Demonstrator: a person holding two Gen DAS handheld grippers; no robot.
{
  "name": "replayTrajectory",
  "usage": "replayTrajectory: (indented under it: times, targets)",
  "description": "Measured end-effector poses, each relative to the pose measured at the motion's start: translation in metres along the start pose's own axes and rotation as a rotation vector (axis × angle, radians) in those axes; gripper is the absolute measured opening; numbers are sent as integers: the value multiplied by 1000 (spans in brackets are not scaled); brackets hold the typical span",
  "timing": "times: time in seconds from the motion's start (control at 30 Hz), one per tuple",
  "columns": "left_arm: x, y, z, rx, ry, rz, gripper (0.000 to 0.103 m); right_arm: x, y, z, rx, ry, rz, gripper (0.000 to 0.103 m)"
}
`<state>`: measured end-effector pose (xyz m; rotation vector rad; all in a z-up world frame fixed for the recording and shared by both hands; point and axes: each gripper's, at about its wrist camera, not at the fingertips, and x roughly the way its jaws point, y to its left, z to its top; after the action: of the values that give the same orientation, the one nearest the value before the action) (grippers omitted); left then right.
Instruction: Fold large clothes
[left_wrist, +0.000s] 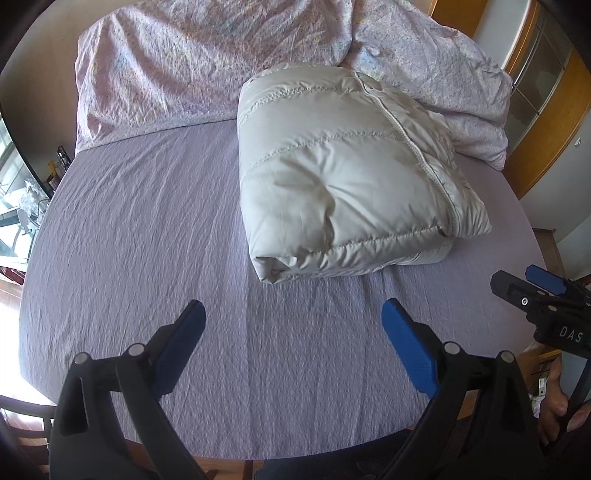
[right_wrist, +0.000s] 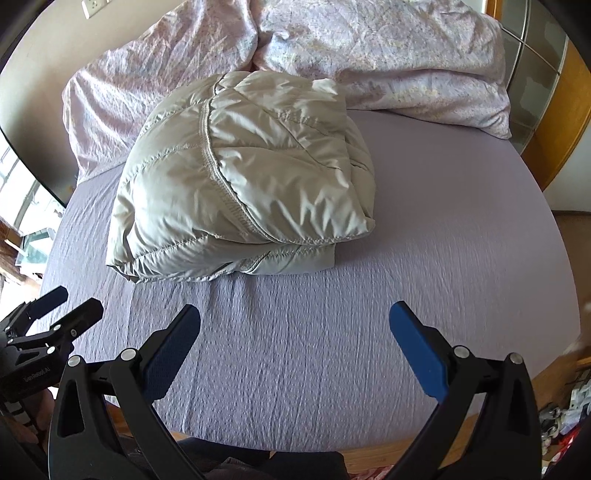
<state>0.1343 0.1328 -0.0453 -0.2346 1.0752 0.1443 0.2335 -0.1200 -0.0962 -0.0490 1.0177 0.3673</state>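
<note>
A pale grey quilted down jacket (left_wrist: 343, 173) lies folded into a thick, squarish bundle on the bed's lilac crinkled sheet (left_wrist: 147, 240), its far edge near the rumpled pink floral duvet (left_wrist: 192, 55) heaped at the head of the bed. The left gripper (left_wrist: 291, 314) hovers over bare sheet short of the bundle, jaws wide apart and holding nothing. The right gripper (right_wrist: 293, 314) hangs likewise in front of the near edge, jaws spread and empty.

The jacket looks light and very soft, a puffy fill under a slick, shiny shell (right_wrist: 258, 155). It should compress easily, spring back when let go, and tend to slide through a shallow pinch. The stitched seam (right_wrist: 221, 184) running across the top and the ribbed hem along the near edge (left_wrist: 369, 240) look like the firmest places to bite; a hold on plain shell would probably gather only the outer layer. The layers beneath appear stacked at the near edge, though how many there are is hard to judge from here. The fold itself looks essentially complete, so any further grip is likely for tidying or pressing flat.
</note>
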Motion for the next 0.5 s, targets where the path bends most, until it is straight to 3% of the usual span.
replayTrajectory:
  times: [0.5]
  targets:
    - [1, -1, -3, 2, 6, 0, 96, 5, 5, -5, -2, 21, 11, 102]
